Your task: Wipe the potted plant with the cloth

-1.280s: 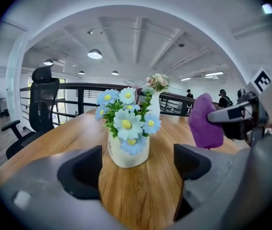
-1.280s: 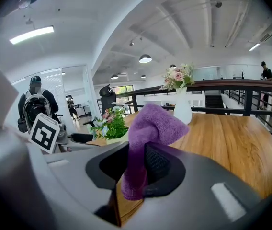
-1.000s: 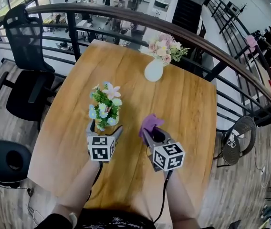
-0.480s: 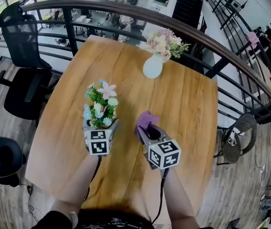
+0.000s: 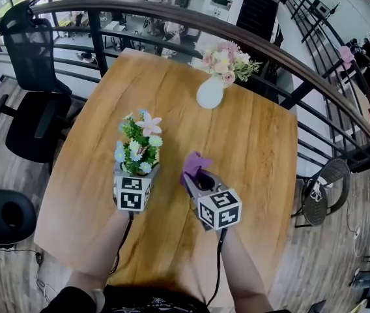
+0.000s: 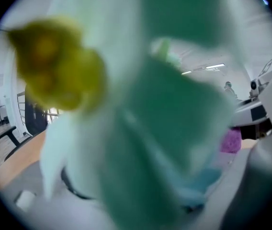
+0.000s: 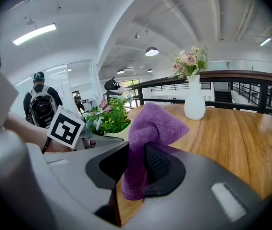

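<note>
Purple terry cloth is pinched in the right gripper, jaws narrow and clamped on it. The right gripper view shows the pads biting mid-fold, with the free end flopped up over the top. I read the cloth as just right of the green-leaved, pastel-flowered potted plant, with a small gap between. The plant stands on the round-cornered wooden table, towards its near edge. The left gripper jaws have just been closing with the pot between them. Head view has both fingers snug on the pot's sides, set fairly wide. The left gripper view is no help there: blurred leaves and a yellow flower centre fill the lens, with a scrap of purple at right. The right gripper view gives a level side-on look at the left gripper's marker cube beside the plant. A white vase of pink flowers stands at the table's far edge, well apart
</note>
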Tool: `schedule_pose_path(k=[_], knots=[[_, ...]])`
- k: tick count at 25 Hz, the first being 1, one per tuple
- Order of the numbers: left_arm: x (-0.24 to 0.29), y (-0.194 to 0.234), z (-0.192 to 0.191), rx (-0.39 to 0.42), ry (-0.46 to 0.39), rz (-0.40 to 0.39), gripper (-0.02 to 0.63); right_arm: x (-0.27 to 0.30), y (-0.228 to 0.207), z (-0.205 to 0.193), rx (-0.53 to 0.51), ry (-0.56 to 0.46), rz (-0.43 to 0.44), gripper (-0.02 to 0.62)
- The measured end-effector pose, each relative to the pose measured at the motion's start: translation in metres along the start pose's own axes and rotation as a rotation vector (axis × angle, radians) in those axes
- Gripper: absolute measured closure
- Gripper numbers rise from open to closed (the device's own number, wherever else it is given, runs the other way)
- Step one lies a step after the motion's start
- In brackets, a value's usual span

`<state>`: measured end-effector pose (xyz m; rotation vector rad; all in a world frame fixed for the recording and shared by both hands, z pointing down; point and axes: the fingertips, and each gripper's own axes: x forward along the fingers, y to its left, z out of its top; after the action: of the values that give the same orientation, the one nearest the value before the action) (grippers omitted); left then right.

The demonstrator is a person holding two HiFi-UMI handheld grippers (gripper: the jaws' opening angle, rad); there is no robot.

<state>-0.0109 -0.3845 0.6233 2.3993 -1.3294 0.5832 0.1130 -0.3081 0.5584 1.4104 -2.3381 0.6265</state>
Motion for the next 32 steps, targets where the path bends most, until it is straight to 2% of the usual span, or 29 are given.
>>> schedule_pose_path(k=[6, 15, 18, 24, 28, 32], knots=[[-0.011, -0.007, -0.008, 0.058, 0.025, -0.093, 0.147, 0.015, -0.005, 0.010, -0.064, 0.010, 0.027, 0.509], [-0.029, -0.018, -0.018, 0.124, 0.051, -0.198, 0.147, 0.059, -0.008, 0.018, -0.240, 0.134, 0.116, 0.509], [-0.038, -0.020, -0.023, 0.156, 0.058, -0.237, 0.147, 0.073, -0.004, 0.013, -0.287, 0.195, 0.178, 0.509], [-0.053, -0.026, -0.034, 0.220, 0.062, -0.323, 0.147, 0.090, 0.022, -0.012, -0.446, 0.323, 0.376, 0.509], [-0.059, -0.030, -0.038, 0.239, 0.060, -0.355, 0.147, 0.099, 0.029, -0.030, -0.631, 0.393, 0.418, 0.511], [-0.060, -0.029, -0.037, 0.237, 0.055, -0.356, 0.146, 0.100, 0.035, -0.030, -0.651, 0.391, 0.452, 0.514]])
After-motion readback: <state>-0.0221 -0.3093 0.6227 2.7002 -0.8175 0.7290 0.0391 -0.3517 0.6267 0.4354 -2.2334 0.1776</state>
